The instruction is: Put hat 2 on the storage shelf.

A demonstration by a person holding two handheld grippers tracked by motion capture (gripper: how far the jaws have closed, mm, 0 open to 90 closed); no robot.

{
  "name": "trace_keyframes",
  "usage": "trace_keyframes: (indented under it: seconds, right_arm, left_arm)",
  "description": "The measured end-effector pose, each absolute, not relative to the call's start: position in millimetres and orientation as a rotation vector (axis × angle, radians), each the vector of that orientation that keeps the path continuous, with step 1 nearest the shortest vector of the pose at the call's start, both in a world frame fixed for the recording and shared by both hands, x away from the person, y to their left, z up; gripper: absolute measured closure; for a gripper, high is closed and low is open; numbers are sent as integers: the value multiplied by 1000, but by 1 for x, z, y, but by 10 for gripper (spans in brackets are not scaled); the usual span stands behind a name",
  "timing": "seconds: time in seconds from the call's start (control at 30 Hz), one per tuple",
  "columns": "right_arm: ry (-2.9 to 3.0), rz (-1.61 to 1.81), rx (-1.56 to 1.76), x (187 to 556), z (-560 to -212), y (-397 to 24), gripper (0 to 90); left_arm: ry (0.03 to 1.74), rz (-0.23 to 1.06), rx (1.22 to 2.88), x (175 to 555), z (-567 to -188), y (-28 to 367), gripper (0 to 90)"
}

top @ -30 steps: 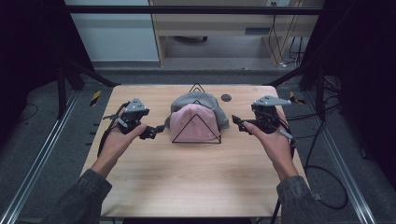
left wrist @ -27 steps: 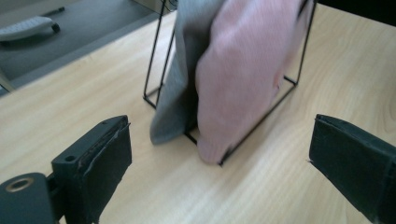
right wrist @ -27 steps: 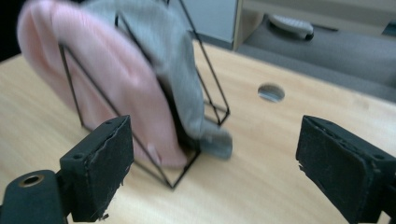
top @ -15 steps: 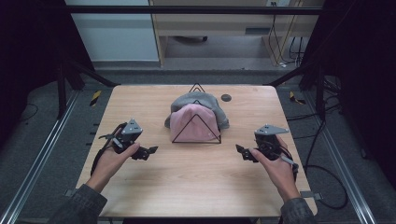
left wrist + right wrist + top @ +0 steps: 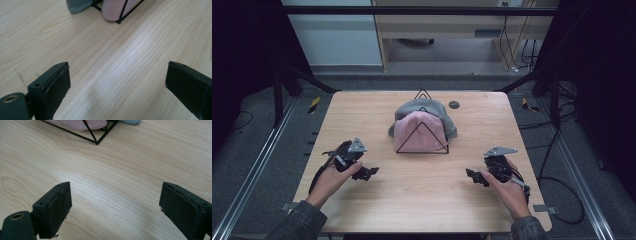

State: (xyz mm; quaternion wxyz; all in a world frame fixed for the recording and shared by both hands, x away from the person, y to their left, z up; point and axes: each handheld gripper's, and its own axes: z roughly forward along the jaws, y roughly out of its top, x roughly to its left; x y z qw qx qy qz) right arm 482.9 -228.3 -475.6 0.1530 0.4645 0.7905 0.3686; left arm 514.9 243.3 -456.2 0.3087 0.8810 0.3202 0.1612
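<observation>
I am holding left gripper (image 5: 371, 173) and right gripper (image 5: 472, 176) jaws wide open, empty, near the counter's (image 5: 422, 200) front. Pink hat (image 5: 418, 131) is sitting mid-counter on a wire stand (image 5: 422, 141); probably soft, light; pinching its brim.

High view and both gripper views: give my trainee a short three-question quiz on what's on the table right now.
1. True or false: the left tongs are shut on the pink hat.
2. Which hat lies nearer the person, partly covering the other? A) the grey hat B) the pink hat C) neither, they lie apart
3. Fill in: the black wire frame around the pink hat is shaped like a ____.

Key
1. False: both the left tongs and the right tongs are open over bare table, apart from the hats.
2. B
3. triangle
</observation>
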Motion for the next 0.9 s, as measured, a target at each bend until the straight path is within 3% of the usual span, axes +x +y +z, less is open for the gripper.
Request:
trace_keyframes:
  seconds: [0.47, 0.9]
  right_arm:
    - [2245, 981, 1414, 489, -501, -231, 114]
    - [2170, 950, 1337, 480, -512, -221, 61]
  left_arm:
    - [967, 340, 2340, 527, -496, 261, 30]
    - [927, 398, 2232, 520, -506, 269, 0]
